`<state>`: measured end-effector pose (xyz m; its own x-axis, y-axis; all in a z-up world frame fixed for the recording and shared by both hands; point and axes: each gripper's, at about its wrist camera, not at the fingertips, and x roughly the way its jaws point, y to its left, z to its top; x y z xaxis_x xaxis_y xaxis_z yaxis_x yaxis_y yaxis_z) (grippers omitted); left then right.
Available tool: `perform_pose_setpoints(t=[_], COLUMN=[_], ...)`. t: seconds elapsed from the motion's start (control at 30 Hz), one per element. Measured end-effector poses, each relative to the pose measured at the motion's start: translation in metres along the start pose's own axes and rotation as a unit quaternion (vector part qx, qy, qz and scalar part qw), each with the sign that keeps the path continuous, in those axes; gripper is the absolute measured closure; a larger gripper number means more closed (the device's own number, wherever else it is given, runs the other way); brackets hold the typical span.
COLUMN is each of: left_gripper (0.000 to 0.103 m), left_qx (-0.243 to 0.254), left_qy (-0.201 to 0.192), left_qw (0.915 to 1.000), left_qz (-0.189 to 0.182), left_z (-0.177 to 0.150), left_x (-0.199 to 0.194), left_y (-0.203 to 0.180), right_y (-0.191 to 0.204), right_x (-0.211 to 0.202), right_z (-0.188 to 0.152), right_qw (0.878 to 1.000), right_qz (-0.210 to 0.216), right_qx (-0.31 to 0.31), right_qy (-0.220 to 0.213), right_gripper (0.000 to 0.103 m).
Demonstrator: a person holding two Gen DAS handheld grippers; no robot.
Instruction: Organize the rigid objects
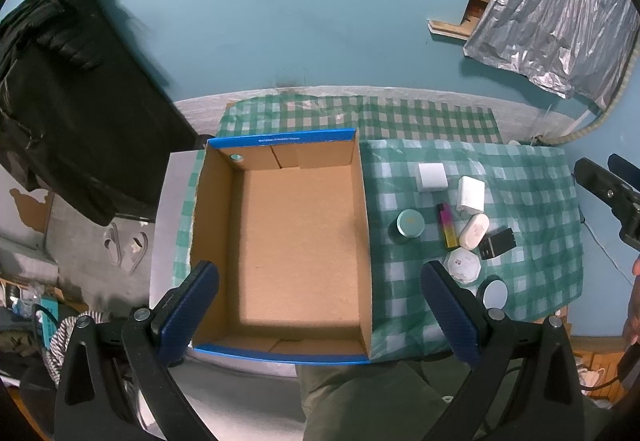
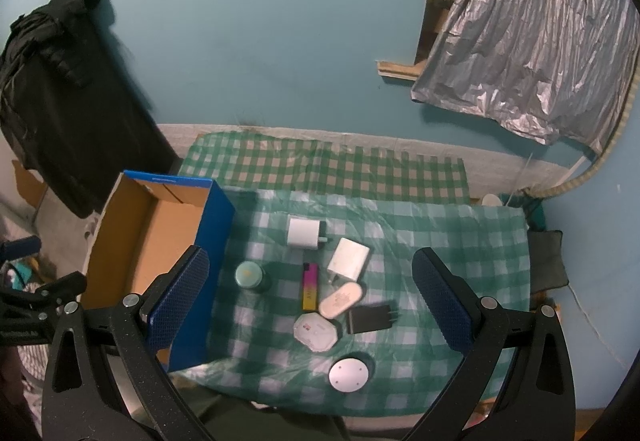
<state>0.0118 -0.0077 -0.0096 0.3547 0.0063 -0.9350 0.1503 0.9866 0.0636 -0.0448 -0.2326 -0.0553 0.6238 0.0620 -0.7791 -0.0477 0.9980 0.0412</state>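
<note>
The empty cardboard box (image 1: 296, 241) sits open on the left of the checked tablecloth (image 2: 460, 241), presumably as the bin for sorting. The left gripper (image 1: 320, 305) hangs above it, jaws wide, holding nothing. The right gripper (image 2: 308, 305), equally wide and empty, hovers over the cluster beside the box: white charger (image 2: 349, 259), black adapter (image 2: 370, 319), gradient lighter (image 2: 310, 287), all awaiting transfer.

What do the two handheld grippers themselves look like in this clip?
Both match: the left gripper and right gripper have black speckled plastic arms with silver round bolts, and each finger carries a blue pad with a fine cross-hatched texture.
</note>
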Motion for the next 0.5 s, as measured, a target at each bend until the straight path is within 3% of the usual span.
perform_pose_setpoints(t=[0.5], left_gripper=[0.002], left_qx=[0.0], left_qy=[-0.002], left_qw=[1.0], left_qz=[-0.006], left_z=[0.0023], left_x=[-0.0019], left_y=[-0.0027], right_y=[-0.0017], right_x=[-0.0002], right_z=[0.0017], right_qw=[1.0], right_qz=[0.001], right_qx=[-0.002], right_qy=[0.002], right_gripper=[0.002])
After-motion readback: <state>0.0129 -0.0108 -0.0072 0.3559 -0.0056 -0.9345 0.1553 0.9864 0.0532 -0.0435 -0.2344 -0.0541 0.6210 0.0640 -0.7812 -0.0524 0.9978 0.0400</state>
